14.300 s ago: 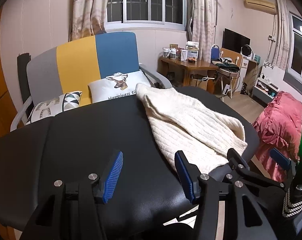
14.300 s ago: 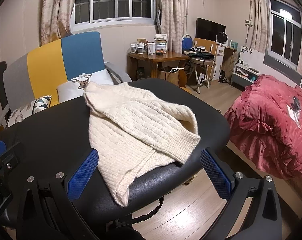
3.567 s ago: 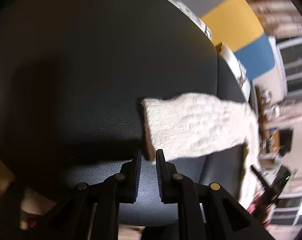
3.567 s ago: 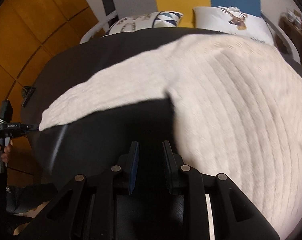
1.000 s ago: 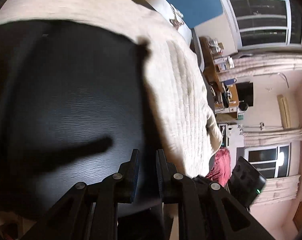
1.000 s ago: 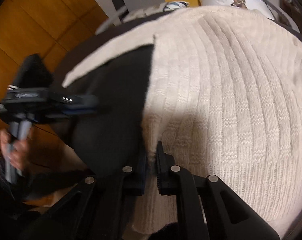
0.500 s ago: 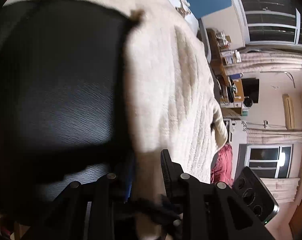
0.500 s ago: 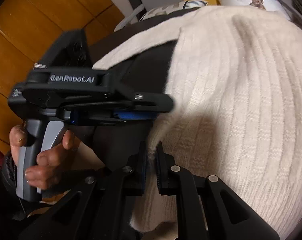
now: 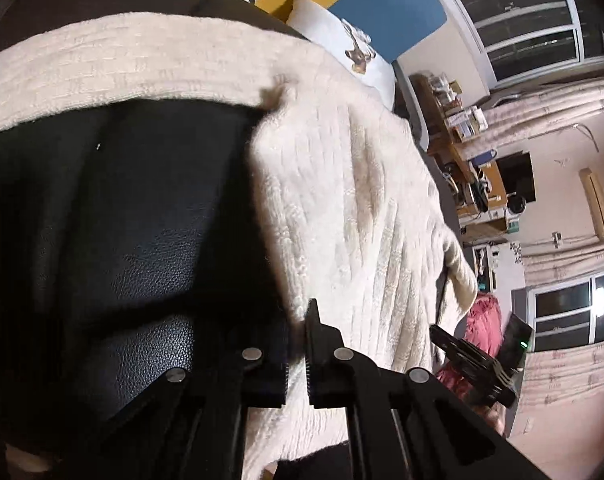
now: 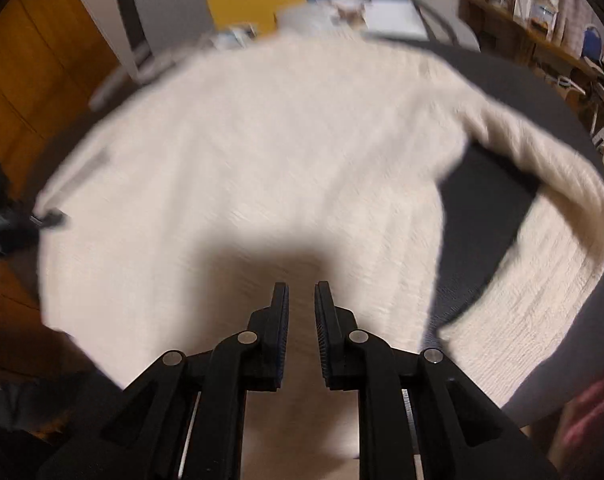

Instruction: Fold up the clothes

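Observation:
A cream knitted sweater (image 9: 341, 200) lies spread face up on a black padded table (image 9: 142, 220). One sleeve (image 9: 102, 68) stretches along the far side in the left wrist view. My left gripper (image 9: 300, 320) is shut on the sweater's side edge near the hem. In the blurred right wrist view the sweater (image 10: 282, 140) fills the middle, its other sleeve (image 10: 561, 240) curving down the right. My right gripper (image 10: 302, 292) hangs over the lower body of the sweater, jaws a narrow gap apart with nothing pinched. The left gripper (image 10: 6, 220) shows at that view's left edge.
A sofa with a yellow and blue back (image 9: 385, 12) and white cushions (image 9: 341, 40) stands behind the table (image 10: 521, 92). A cluttered wooden desk (image 9: 461, 128) is beyond it. Red bedding (image 9: 481, 320) lies off the table's right end. Wooden panelling (image 10: 22, 60) is on the left.
My left gripper has closed on the sweater's side edge. My right gripper has let go of that edge and swung right, over the sweater's lower middle.

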Demonstrator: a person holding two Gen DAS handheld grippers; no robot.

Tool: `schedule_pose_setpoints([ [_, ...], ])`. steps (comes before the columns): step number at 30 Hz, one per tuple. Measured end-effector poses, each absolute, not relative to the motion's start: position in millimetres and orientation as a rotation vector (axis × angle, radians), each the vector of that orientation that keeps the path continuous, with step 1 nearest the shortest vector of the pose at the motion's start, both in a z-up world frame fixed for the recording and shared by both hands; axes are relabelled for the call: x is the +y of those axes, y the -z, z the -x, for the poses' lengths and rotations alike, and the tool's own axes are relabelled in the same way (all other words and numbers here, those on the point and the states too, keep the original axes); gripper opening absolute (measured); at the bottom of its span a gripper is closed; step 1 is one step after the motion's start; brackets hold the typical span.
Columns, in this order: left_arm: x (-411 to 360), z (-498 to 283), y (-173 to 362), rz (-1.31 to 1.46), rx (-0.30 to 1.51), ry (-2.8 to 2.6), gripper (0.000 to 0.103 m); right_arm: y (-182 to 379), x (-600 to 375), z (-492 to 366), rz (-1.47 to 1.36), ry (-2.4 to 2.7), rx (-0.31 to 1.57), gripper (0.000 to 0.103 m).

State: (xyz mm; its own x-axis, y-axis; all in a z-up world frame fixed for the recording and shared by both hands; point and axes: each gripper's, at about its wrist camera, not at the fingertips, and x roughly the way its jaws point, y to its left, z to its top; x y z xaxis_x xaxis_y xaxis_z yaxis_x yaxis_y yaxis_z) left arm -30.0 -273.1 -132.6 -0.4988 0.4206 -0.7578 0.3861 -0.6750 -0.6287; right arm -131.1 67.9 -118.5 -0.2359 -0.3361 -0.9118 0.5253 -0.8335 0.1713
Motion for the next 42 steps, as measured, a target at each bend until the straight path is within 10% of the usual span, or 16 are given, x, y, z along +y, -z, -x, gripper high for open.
schedule_pose_setpoints([
  [10,-277,4,163,1.658,-1.191,-2.366,0.005,128,65,155,-1.561,2.162,0.438,0.011],
  [17,-330,-7,147,1.497,-1.424,-2.403,0.007,69,26,148,-1.311,2.012,0.086,0.023],
  [26,-519,-117,128,1.443,-2.023,-2.809,0.017,116,-126,136,-1.322,1.868,0.189,0.026],
  [36,-593,-151,164,1.354,-2.22,-2.658,0.02,131,-168,122,-1.299,1.757,0.18,0.102],
  [42,-590,-119,177,1.445,-2.088,-2.658,0.019,131,-171,117,-1.332,1.818,0.178,0.103],
])
